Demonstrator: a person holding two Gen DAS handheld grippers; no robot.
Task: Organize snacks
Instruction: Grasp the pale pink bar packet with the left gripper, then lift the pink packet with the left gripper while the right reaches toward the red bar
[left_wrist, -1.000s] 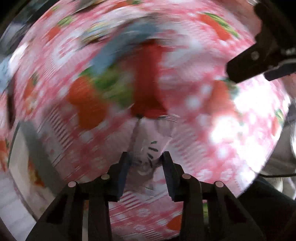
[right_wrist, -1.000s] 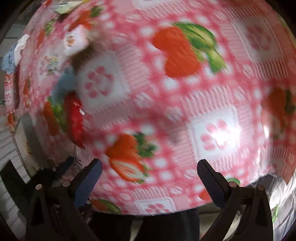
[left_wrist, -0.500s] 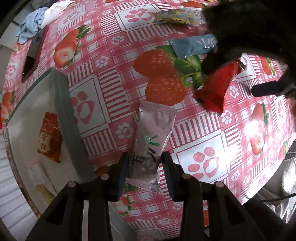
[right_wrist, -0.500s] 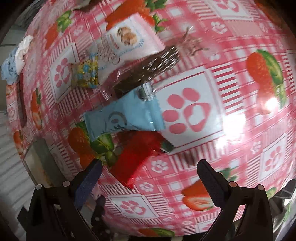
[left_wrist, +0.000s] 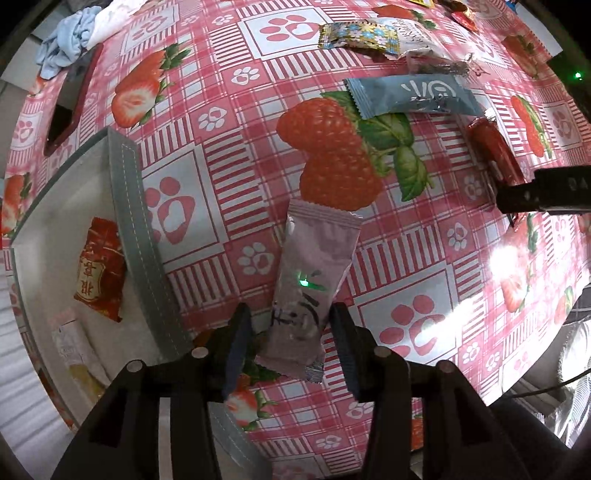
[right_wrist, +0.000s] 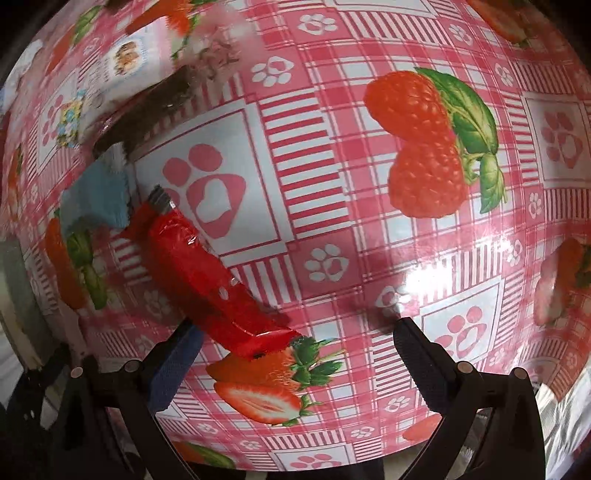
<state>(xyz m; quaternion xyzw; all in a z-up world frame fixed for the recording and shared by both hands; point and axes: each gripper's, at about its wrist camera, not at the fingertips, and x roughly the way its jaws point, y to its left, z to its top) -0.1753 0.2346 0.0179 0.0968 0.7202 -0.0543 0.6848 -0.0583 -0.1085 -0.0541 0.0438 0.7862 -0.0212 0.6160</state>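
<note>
Left gripper (left_wrist: 291, 341) straddles the near end of a pink sachet (left_wrist: 314, 284), jaws parted slightly wider than the pack and not visibly touching it. Right gripper (right_wrist: 295, 354) is wide open and empty, with a red packet (right_wrist: 207, 273) by its left finger. Suggested handling: close squarely across the sachet's width, lift flat, then carry it left to the bin (left_wrist: 136, 236). Sachet is a flat, crimped, matte pink pouch with dark lettering, lying on the tablecloth (left_wrist: 221, 155) just right of the bin.
</note>
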